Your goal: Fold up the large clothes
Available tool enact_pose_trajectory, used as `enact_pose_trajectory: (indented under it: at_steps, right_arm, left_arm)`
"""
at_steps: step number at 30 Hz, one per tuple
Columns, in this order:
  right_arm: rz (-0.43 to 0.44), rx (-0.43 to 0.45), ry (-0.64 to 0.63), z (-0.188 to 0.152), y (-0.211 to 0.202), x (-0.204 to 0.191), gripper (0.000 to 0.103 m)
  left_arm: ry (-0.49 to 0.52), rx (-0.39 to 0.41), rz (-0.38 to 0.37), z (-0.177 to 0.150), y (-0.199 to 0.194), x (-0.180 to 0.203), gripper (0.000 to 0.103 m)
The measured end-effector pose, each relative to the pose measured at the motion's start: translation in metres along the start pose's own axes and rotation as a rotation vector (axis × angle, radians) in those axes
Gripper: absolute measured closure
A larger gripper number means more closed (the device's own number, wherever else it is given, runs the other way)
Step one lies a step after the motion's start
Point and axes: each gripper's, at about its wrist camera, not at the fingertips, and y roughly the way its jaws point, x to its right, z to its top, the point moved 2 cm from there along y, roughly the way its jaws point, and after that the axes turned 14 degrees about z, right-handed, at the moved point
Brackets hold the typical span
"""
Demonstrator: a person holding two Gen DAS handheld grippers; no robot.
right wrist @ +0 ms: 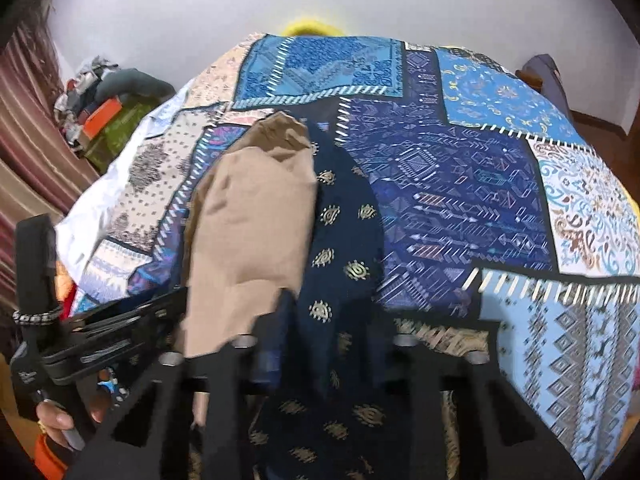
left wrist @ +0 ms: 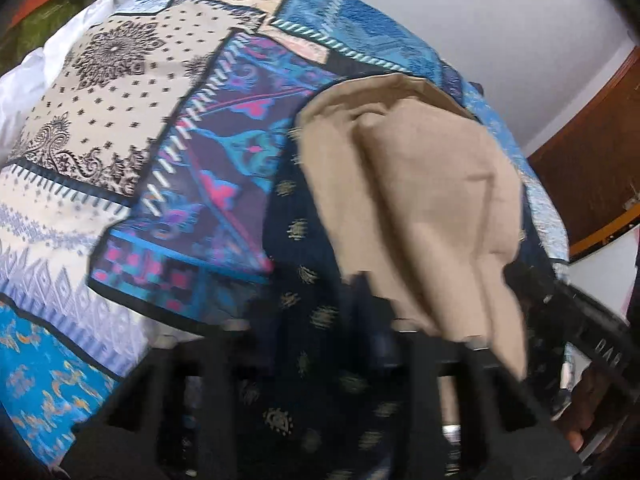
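A dark navy garment with gold motifs (left wrist: 304, 304) and a tan lining side (left wrist: 424, 184) hangs lifted above the patchwork bedspread (left wrist: 120, 128). My left gripper (left wrist: 360, 300) is shut on the garment's edge, which drapes over its fingers. The right gripper's body (left wrist: 592, 320) shows at the right of the left wrist view. In the right wrist view the same navy garment (right wrist: 344, 240), with its tan side (right wrist: 256, 220), is pinched in my right gripper (right wrist: 320, 332), which is shut on it. The left gripper's body (right wrist: 100, 340) is close at the left, held by a hand.
The patchwork bedspread (right wrist: 460, 184) covers the bed below. A white sheet (right wrist: 92, 216) lies at its left edge. Boxes and clutter (right wrist: 108, 120) stand by striped curtains (right wrist: 20, 128) at left. A wooden door (left wrist: 592, 152) is at right. A yellow object (right wrist: 308, 26) sits beyond the bed.
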Motion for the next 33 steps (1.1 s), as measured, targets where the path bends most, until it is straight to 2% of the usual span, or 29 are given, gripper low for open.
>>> enact_pose_trajectory:
  at_steps: [4, 6, 9, 14, 17, 21, 24, 30, 33]
  right_arm:
    - [0.040, 0.007, -0.028, -0.011, -0.021, -0.017, 0.092]
    - [0.071, 0.026, -0.048, -0.017, -0.042, -0.030, 0.092]
    - [0.120, 0.051, -0.077, -0.031, -0.080, -0.052, 0.092]
    - [0.153, 0.060, -0.135, -0.074, -0.138, -0.085, 0.092]
    - [0.150, 0.049, -0.163, -0.109, -0.162, -0.099, 0.092]
    - [0.154, 0.006, -0.149, -0.158, -0.176, -0.104, 0.092]
    - [0.109, -0.036, -0.154, -0.197, -0.174, -0.104, 0.092]
    - [-0.069, -0.126, -0.220, -0.250, -0.157, -0.095, 0.092]
    - [-0.134, -0.193, -0.238, -0.268, -0.151, -0.088, 0.091]
  left_arm:
    - [0.064, 0.042, -0.001, -0.003, -0.032, 0.015, 0.091]
    - [0.091, 0.080, -0.028, -0.007, -0.062, 0.018, 0.091]
    - [0.164, 0.150, -0.027, -0.021, -0.111, 0.020, 0.091]
    - [0.264, 0.190, -0.046, -0.071, -0.173, 0.015, 0.091]
    - [0.291, 0.183, -0.047, -0.105, -0.188, 0.007, 0.091]
    - [0.291, 0.114, -0.041, -0.147, -0.178, -0.006, 0.091]
    - [0.298, 0.074, 0.005, -0.179, -0.164, -0.017, 0.091]
    - [0.315, -0.032, 0.097, -0.233, -0.121, -0.036, 0.091]
    - [0.285, -0.042, 0.080, -0.246, -0.112, -0.046, 0.089]
